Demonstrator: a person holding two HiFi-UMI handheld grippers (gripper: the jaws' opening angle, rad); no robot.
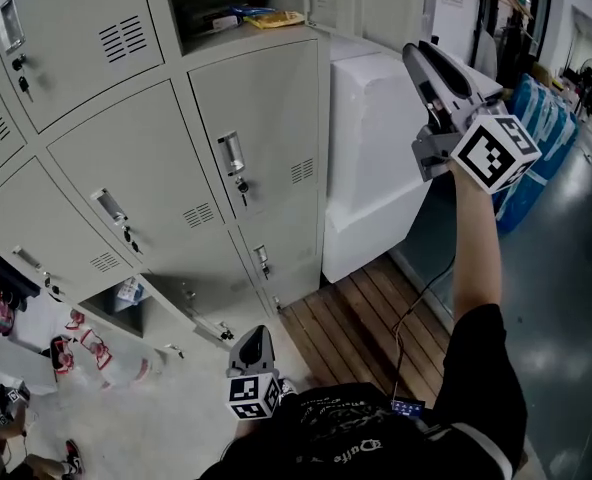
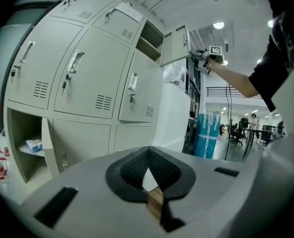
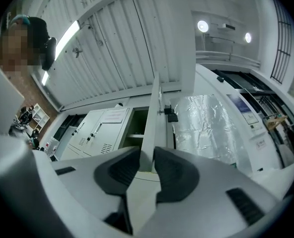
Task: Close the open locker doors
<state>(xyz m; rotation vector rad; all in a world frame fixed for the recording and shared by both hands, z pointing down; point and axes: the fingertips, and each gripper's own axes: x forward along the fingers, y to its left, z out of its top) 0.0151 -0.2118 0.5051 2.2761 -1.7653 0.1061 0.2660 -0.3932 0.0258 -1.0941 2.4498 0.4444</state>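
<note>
**Grey steel door edge in the pinch: swing it shut**

The grey locker door [image 3: 154, 114] stands edge-on between the right gripper [image 3: 147, 165] fingers, pads closed on both its faces. Its open compartment [image 3: 137, 128] lies just left of the fingers. My judgement: hold lightly, follow the hinge arc, and let go just short of the frame so the fingers aren't trapped. The left gripper [image 2: 147, 155] hangs low, fingers together, empty.

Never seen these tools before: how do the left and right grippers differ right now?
The right gripper is raised high, the left gripper hangs low. The right gripper clamps the edge of the open locker door; the left gripper's jaws are together, empty. Both carry a marker cube.
</note>
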